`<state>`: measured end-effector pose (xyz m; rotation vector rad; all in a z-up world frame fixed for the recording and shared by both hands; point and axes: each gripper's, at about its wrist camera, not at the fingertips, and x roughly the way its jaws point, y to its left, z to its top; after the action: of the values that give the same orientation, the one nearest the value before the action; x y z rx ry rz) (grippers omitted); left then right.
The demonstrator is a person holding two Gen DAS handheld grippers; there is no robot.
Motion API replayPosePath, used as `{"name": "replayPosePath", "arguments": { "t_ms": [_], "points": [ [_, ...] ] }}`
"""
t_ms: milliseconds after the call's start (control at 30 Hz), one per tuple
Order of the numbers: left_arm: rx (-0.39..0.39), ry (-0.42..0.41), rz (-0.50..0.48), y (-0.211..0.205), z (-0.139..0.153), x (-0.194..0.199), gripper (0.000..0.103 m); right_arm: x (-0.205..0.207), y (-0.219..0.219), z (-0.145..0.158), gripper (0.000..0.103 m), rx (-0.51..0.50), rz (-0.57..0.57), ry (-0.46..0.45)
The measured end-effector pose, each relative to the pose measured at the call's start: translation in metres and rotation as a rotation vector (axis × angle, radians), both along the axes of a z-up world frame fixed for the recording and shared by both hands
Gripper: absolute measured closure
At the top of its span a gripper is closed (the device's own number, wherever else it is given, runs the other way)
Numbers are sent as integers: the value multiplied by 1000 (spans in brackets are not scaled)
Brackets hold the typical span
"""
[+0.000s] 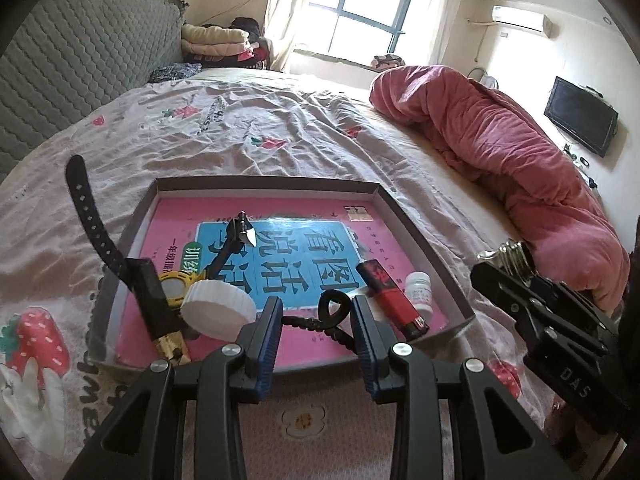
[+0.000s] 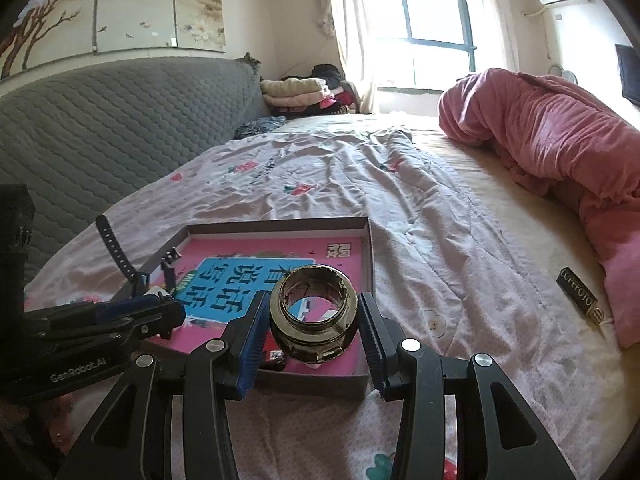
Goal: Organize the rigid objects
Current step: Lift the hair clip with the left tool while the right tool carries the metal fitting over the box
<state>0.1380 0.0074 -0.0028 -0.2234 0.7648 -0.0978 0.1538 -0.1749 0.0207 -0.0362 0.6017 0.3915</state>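
Note:
A shallow cardboard tray (image 1: 424, 236) lined with a pink and blue book lies on the bed. In it are a white round lid (image 1: 218, 312), a yellow watch (image 1: 172, 284) whose black strap hangs over the left rim, a black bar with a gold end (image 1: 154, 304), a red and black lighter (image 1: 394, 296), a small white bottle (image 1: 420, 290) and a black cord (image 1: 332, 320). My left gripper (image 1: 316, 320) stands open over the tray's near edge, the cord lying below its gap. My right gripper (image 2: 314, 320) is shut on a brass-coloured metal ring (image 2: 314, 312), held above the tray (image 2: 368, 248).
A rolled pink duvet (image 1: 520, 160) fills the bed's right side. A dark lettered bar (image 2: 578, 296) lies on the sheet beside it. The grey quilted headboard (image 1: 80, 60) is on the left, and folded clothes (image 1: 216, 40) are stacked near the window.

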Motion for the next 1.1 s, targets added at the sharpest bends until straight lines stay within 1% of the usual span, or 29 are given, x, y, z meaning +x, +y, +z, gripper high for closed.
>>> {"name": "replayPosePath", "arguments": {
  "t_ms": [200,433,667,1000,1100],
  "points": [
    [2,27,26,2,-15,12,68,12,-1,-5,58,-13,-19,16],
    [14,48,10,-1,-30,18,68,20,1,-12,58,-34,-26,32],
    [21,56,-8,-7,-37,21,68,28,5,-23,58,-56,-26,79],
    [61,53,-16,-11,-40,22,68,28,7,-29,58,-65,-18,90],
    [62,54,-16,-12,-40,22,68,29,8,-30,58,-79,-24,94]
  ]
}}
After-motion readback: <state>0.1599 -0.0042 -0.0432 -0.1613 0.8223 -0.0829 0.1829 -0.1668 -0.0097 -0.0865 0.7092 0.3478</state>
